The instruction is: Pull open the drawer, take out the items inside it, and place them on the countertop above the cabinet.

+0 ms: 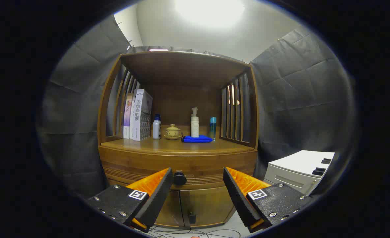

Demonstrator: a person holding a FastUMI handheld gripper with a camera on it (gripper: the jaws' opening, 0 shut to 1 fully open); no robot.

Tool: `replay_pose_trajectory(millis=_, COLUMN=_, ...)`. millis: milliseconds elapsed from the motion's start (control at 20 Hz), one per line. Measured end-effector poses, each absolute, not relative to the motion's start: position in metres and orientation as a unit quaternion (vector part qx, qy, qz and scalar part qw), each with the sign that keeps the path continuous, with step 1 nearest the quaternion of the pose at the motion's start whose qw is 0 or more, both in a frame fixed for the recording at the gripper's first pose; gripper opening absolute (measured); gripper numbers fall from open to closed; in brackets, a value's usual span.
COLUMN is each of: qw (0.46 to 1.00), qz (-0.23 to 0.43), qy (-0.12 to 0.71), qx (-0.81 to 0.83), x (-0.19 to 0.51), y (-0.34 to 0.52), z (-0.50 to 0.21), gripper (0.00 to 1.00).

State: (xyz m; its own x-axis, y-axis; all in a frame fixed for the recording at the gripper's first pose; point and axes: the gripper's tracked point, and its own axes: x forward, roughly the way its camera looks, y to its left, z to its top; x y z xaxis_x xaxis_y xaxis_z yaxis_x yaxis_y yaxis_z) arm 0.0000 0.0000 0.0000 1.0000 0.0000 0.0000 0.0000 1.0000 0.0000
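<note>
So right now my fingers are spread wide apart with nothing between them but air; I'm facing the wooden cabinet head on, sitting low, about level with the drawer front; that's on purpose I'd say, since the drawer has to come straight out toward me and a square approach keeps the pull from going crooked.

The drawer is shut, so whatever's inside is hidden and I can't tell you what it holds; its dark round knob sits just beside the tip of my left finger, closer to that one than to the right, so I reckon I need to slide over a bit to get the knob centred in the gap before closing on it; the wide spread makes sense too, plenty of room to come around the knob without bumping it.

Up on the worktop there's already stuff parked toward the back: some books standing against the left slats, a small white bottle, a little lidded pot, a pump bottle standing on or just behind a folded blue cloth, and a slim blue bottle; the front strip of the worktop is bare, which looks like the obvious landing spot for the drawer items.

Below the drawer are two cabinet doors; not my concern.
</note>
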Motion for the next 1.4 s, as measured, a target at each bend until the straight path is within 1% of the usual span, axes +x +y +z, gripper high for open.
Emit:
replay_pose_trajectory(millis=650, qw=1.000, qz=0.006, qy=-0.014, qx=0.026, x=-0.005, y=-0.005, z=0.013, gripper=0.95)
replay_pose_trajectory(millis=1150, qw=1.000, qz=0.017, qy=-0.014, qx=0.015, x=-0.004, y=-0.003, z=0.020, gripper=0.95)
replay_pose_trajectory(millis=1400, qw=0.999, qz=0.015, qy=-0.016, qx=0.024, x=0.005, y=0.000, z=0.019, gripper=0.95)
